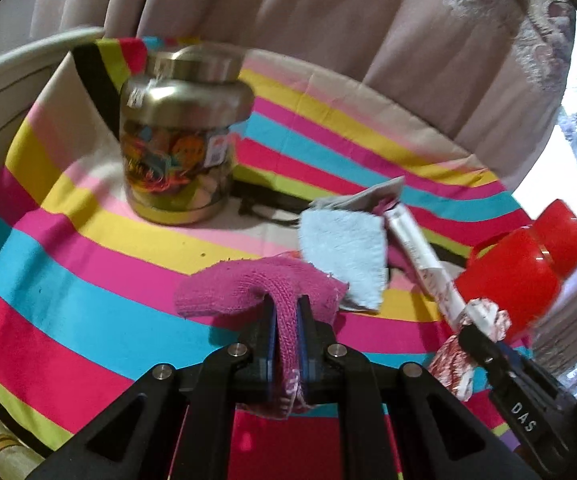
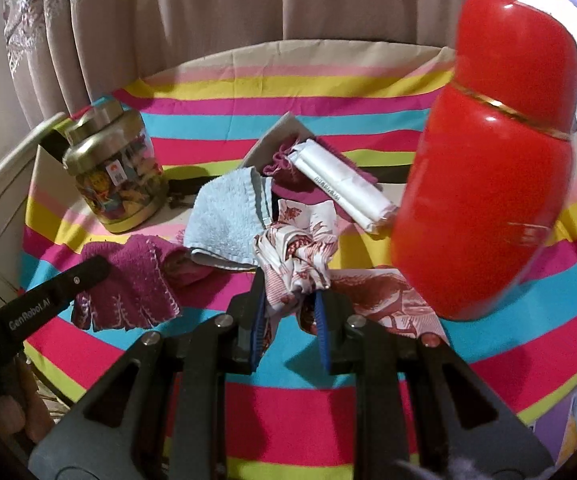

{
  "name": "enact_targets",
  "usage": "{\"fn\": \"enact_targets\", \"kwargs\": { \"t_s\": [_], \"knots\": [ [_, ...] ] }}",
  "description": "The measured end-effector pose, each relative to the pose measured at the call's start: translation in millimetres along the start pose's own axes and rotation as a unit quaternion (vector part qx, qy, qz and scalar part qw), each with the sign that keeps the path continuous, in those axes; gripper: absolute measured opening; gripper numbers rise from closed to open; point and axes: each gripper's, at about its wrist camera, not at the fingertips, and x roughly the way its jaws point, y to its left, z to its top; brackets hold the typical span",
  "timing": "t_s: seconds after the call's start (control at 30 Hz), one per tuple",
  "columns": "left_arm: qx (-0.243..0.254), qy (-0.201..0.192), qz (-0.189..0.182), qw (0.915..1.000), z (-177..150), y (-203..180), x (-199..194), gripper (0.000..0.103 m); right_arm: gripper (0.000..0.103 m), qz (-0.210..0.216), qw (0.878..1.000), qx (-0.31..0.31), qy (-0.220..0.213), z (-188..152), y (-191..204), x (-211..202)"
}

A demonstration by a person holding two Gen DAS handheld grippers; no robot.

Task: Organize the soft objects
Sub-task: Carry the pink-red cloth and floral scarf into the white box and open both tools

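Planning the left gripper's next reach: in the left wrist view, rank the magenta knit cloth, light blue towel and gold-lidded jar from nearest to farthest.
1. Magenta knit cloth, clamped in the left gripper.
2. Light blue towel, just beyond, to the right.
3. Gold-lidded jar, farthest, back left.

Brass-lidded jar [image 1: 180, 136] (colourful contents), red flask [image 2: 484, 168], striped tablecloth [image 1: 68, 280]; beige curtains [image 2: 208, 20] behind

Home, curtains [image 2: 208, 20], striped tablecloth [image 2: 328, 400]

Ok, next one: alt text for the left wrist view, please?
The left tool is shut on a magenta knitted cloth above a striped tablecloth. Behind stand a metal-lidded jar and a light blue towel; a red bottle is at right.
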Motion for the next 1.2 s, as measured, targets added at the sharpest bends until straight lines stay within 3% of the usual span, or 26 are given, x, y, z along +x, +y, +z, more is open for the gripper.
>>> {"fn": "enact_targets", "kwargs": {
  "t_s": [0.37, 0.67, 0.87, 1.2],
  "knots": [
    [0.032, -0.023, -0.059, 0.9975, -9, -50, -44, 0.009, 0.025, -0.014, 1.000, 0.018, -0.020, -13, -27, -51],
    [0.085, -0.002, -0.122, 0.9889, -37, -122, -64, 0.009, 0.025, -0.045, 0.997, 0.055, -0.008, -31, -80, -85],
    [0.126, 0.020, -0.165, 0.9779, -58, -177, -69, 0.009, 0.025, -0.074, 0.994, 0.081, -0.013, -41, -126, -117],
    [0.193, 0.076, -0.251, 0.9454, -106, -265, -73, 0.009, 0.025, -0.155, 0.979, 0.134, -0.017, -64, -219, -168]
  ]
}}
